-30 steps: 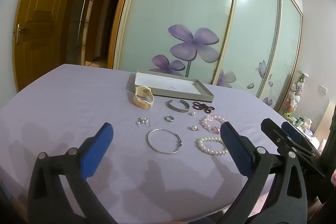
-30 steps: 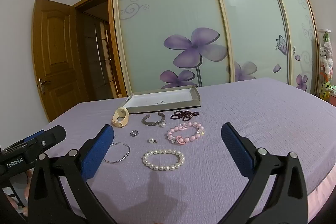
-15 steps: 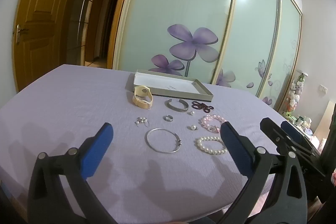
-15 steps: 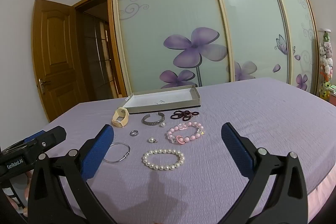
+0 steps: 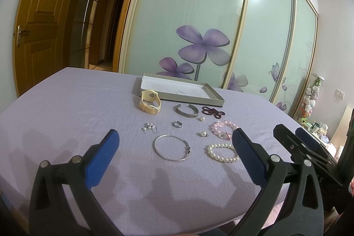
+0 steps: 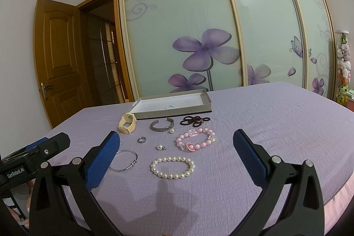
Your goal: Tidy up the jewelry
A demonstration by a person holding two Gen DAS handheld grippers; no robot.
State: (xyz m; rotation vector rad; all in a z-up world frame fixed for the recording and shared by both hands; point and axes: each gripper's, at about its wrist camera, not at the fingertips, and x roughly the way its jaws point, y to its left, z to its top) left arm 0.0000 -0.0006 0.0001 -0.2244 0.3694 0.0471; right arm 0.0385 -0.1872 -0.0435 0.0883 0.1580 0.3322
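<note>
Jewelry lies spread on a purple cloth: a silver bangle, a white pearl bracelet, a pink bead bracelet, a dark cuff, a ring, a cream watch, a dark red bead string, small earrings and loose pearls. A grey shallow box stands behind them. My left gripper is open and empty, before the bangle. My right gripper is open and empty, over the pearl bracelet's near side.
The cloth-covered surface drops off at its front and right edges. Sliding glass doors with purple flowers stand behind. A wooden door is at the far left. The other gripper shows at each view's edge.
Both grippers have drawn back very slightly from the jewelry. Nothing was picked up or moved.
</note>
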